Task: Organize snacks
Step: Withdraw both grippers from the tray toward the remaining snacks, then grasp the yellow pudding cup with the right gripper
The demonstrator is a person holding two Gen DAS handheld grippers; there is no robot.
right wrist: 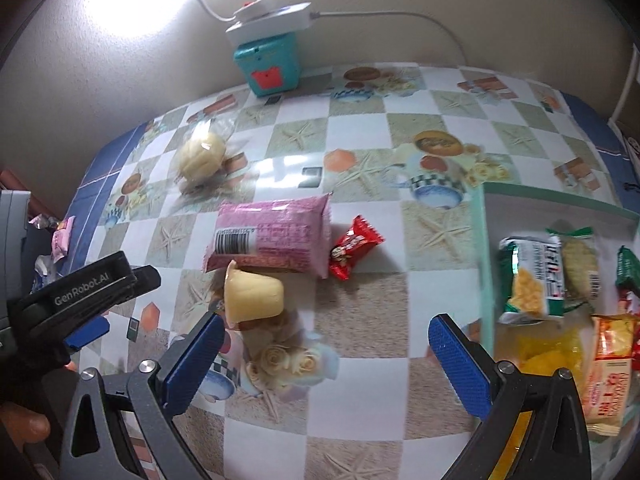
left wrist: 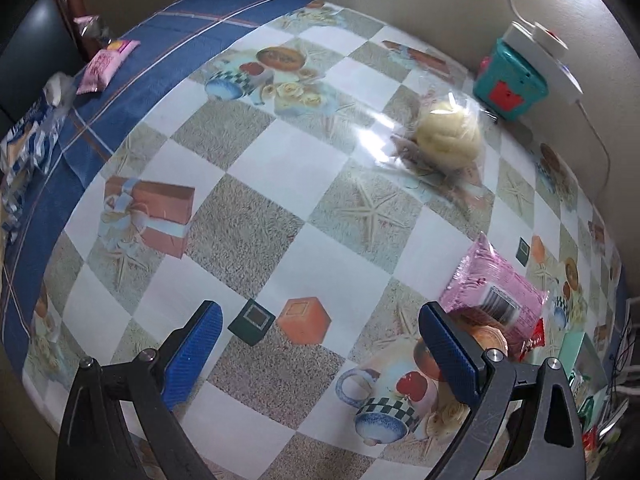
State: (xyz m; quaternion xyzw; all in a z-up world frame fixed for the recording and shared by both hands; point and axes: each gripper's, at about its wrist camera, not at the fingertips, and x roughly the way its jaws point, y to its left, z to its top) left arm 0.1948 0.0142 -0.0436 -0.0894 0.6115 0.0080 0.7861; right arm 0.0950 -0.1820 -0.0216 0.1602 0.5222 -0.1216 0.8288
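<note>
Pink snack pack (right wrist: 270,236) beside pudding cup (right wrist: 252,294) (touching); right gripper (right wrist: 324,344), left gripper (left wrist: 320,340) wide, holding nothing.

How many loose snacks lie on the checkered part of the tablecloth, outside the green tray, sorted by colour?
Pink: 1, the large packet
Red: 1, the small candy wrapper
Pale yellow: 2, the bagged bun and the pudding cup
Total: 4
</note>
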